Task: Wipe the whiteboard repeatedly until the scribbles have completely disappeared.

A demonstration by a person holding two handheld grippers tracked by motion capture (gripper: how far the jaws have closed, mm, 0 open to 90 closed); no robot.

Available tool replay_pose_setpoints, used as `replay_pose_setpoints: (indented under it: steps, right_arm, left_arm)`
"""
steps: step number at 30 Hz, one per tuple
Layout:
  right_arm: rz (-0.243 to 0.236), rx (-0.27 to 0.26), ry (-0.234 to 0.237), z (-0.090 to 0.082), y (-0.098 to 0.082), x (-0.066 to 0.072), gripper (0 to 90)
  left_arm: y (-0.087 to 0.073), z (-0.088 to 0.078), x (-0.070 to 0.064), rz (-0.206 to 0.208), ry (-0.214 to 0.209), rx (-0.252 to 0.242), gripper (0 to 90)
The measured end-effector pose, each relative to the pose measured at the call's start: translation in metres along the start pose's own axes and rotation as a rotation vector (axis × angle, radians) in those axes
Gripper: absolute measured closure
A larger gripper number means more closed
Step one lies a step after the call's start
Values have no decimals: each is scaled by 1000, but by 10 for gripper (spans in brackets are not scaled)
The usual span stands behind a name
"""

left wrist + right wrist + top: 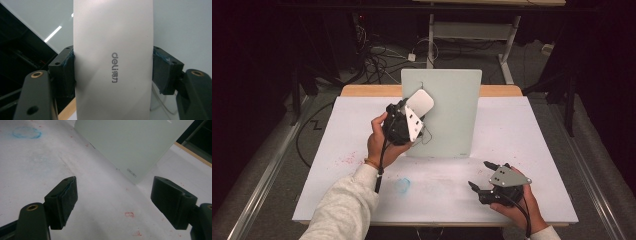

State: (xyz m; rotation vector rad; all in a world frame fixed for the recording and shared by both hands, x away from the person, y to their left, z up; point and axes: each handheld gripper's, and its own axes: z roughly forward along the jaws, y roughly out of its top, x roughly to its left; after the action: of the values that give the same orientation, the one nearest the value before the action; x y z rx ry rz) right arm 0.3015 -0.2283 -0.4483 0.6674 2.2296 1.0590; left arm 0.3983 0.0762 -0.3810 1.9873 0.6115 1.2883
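Left gripper raised over the middle of the table, in front of the pale green board; its jaws are closed on a white eraser, pads pressed against the two long sides; left gripper view shows the eraser standing lengthwise between the pads, grey "deli" lettering on its face, the far end running out past the jaw tips; in the high view the eraser juts up and right from the jaw tips and overlaps the board's upper left part; contact with the board cannot be told. Thin dark line drawn on the board just below the gripper.

Right gripper low at the near right of the table, held in the right hand; jaws spread wide, nothing between them; right gripper view shows bare table between the pads, the board's lower corner ahead; blue smudge on the table, between the two grippers; red specks scattered.
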Motion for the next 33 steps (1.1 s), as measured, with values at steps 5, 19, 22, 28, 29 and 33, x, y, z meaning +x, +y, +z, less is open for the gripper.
replay_pose_setpoints:
  steps: [5,19,22,28,29,33]
  right_arm:
    - [3,4,0,1,0,1,220]
    - [-2,4,0,1,0,1,220]
    - [-5,4,0,1,0,1,220]
    - [-1,6,-1,1,0,0,220]
    - [-1,7,-2,1,0,0,219]
    - [-4,3,-2,0,0,0,220]
  left_arm:
    - [-16,0,-19,28,-9,25,293]
    - [-31,0,-43,23,-9,63,293]
    - [-30,0,-41,17,-14,58,293]
    - [-8,-1,-17,-31,9,29,292]
    - [-4,0,-12,-41,9,24,293]
    - [11,0,5,-52,29,13,292]
